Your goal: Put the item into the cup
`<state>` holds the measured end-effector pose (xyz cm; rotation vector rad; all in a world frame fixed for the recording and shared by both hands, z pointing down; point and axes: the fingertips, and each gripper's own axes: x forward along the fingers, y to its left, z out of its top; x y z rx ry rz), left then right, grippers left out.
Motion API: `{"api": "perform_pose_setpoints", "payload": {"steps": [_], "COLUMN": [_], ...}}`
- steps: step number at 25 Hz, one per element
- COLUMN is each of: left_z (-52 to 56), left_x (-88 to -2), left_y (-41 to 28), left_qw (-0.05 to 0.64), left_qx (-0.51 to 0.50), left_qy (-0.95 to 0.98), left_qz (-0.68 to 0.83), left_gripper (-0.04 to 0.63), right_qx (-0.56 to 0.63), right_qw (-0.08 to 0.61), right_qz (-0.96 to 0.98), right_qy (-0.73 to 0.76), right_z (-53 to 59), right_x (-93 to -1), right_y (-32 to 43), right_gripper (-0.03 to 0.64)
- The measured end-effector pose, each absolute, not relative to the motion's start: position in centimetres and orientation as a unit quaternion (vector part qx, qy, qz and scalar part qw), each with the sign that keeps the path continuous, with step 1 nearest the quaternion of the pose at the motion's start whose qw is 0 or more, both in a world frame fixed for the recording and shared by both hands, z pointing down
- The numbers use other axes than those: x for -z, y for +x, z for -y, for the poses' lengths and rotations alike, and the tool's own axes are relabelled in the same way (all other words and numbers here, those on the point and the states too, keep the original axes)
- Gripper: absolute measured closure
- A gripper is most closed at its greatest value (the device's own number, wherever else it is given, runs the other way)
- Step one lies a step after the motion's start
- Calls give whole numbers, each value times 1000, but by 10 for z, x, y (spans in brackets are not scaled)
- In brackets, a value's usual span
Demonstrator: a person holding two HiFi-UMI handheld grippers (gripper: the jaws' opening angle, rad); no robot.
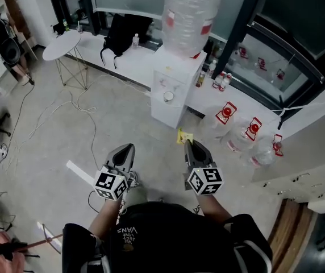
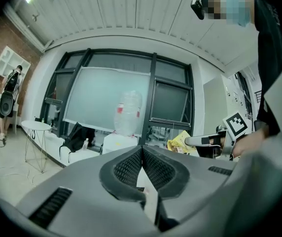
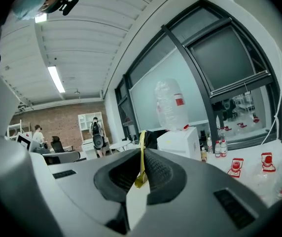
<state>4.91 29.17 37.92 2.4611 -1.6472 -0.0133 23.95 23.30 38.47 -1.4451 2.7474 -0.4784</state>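
Note:
A thin yellow packet (image 1: 184, 136) sticks out past the tips of my right gripper (image 1: 188, 143), which is shut on it. In the right gripper view the packet (image 3: 141, 141) stands edge-on, pinched between the ribbed pads of the right gripper (image 3: 142, 153). My left gripper (image 1: 127, 148) is level with it to the left, and the left gripper (image 2: 142, 150) is shut with nothing in it. The left gripper view also catches the packet (image 2: 179, 142) at its right. A small white round thing (image 1: 169, 96), possibly a cup, sits in the front of the water dispenser (image 1: 176, 87).
A big clear bottle (image 1: 188, 13) tops the dispenser, which stands against a low white ledge (image 1: 230, 104). Water jugs with red caps (image 1: 226, 114) stand on the ledge. A round white table (image 1: 62, 44), a black backpack (image 1: 120, 33) and floor cables (image 1: 88, 115) are to the left.

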Motion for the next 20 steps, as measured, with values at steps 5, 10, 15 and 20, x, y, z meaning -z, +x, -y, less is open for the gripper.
{"api": "perform_pose_setpoints", "payload": {"steps": [5,10,15,20], "left_z": [-257,-209,-162,-122], "left_x": [-381,-379,-376,-381], "left_y": [24,-13,-49,-86], "left_qw": [95,102,106,108], "left_qx": [1,1,-3,-12], "left_qy": [838,851,869,885], "left_qz": [537,516,482,454], "left_gripper": [575,575,575,575], "right_qx": [167,173,176,175], "right_qw": [2,3,7,10], "right_qz": [-863,-848,-826,-807], "right_qy": [-478,-501,-535,-564], "right_z": [-203,-167,-132,-99], "right_x": [-388,-384,-383,-389], "right_y": [218,186,152,120], "right_gripper": [566,566,565,566]}}
